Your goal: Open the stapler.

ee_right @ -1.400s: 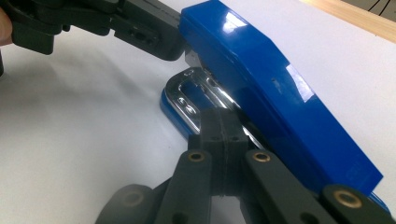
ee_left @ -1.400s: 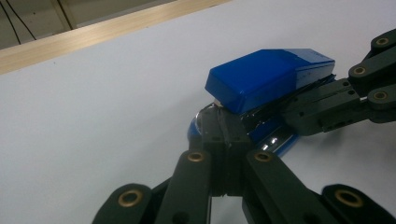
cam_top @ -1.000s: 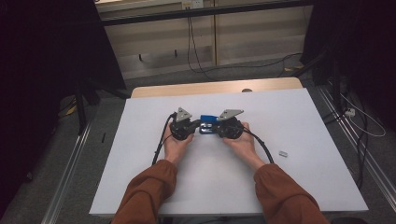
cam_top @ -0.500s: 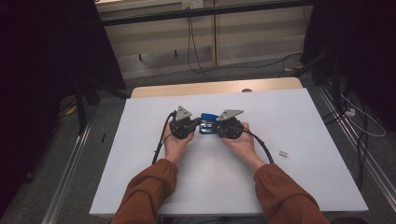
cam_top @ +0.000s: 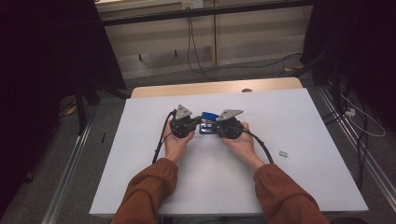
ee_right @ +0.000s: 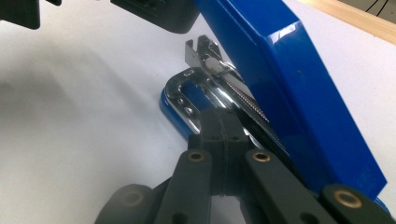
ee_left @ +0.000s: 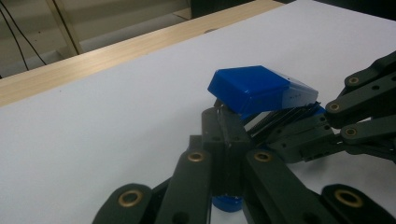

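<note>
Left gripper (cam_top: 190, 124) and right gripper (cam_top: 215, 127) meet at table (cam_top: 303, 186) centre, blue stapler (cam_top: 208, 116) between them. Small grey piece (cam_top: 282, 152) at 4 o'clock, well apart.

You get dim, soft light from above: the table (cam_top: 303, 121) is evenly lit, the room at nine and three o'clock falls black. Glare streaks the stapler (ee_right: 299, 84) close up, and your near jaws blur.

Stapler (ee_right: 289, 88) base behind gripper (ee_right: 219, 140)
</note>
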The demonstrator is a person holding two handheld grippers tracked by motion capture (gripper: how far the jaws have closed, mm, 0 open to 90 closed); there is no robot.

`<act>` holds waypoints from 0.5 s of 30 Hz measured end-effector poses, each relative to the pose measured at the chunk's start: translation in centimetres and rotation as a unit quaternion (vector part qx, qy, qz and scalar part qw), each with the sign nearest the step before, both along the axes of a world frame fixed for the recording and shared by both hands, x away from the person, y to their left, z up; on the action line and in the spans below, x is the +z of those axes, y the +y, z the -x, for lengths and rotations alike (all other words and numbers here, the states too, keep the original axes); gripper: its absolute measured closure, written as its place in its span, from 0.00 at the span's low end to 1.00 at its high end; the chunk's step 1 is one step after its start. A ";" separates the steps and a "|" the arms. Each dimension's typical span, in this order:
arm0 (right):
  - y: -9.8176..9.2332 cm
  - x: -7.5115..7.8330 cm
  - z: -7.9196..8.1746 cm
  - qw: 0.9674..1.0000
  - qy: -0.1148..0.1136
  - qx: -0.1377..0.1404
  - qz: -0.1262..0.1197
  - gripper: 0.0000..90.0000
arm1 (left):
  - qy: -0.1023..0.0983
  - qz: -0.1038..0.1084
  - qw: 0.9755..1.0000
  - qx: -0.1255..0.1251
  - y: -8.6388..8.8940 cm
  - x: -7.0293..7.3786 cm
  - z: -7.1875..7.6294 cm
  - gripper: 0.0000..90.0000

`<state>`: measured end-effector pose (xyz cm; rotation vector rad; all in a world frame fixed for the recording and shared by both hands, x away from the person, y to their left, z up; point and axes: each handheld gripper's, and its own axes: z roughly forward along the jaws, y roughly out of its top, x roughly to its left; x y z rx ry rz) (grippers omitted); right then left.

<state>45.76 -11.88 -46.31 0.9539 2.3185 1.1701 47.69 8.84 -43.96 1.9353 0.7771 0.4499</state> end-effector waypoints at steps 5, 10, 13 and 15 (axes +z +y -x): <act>0.0 0.0 0.0 1.000 -0.001 0.000 0.001 1.00 | -0.001 0.004 1.000 0.001 -0.1 0.2 0.0 1.00; 0.0 0.0 0.0 1.000 -0.001 0.000 0.001 1.00 | -0.007 0.005 1.000 0.000 -0.2 0.4 0.0 1.00; 0.0 0.0 0.0 1.000 -0.001 0.000 0.000 1.00 | -0.011 0.005 1.000 0.001 -0.3 0.5 0.0 1.00; 0.0 0.0 0.0 1.000 -0.001 0.000 0.000 1.00 | -0.011 0.006 1.000 0.001 -0.3 0.5 0.0 1.00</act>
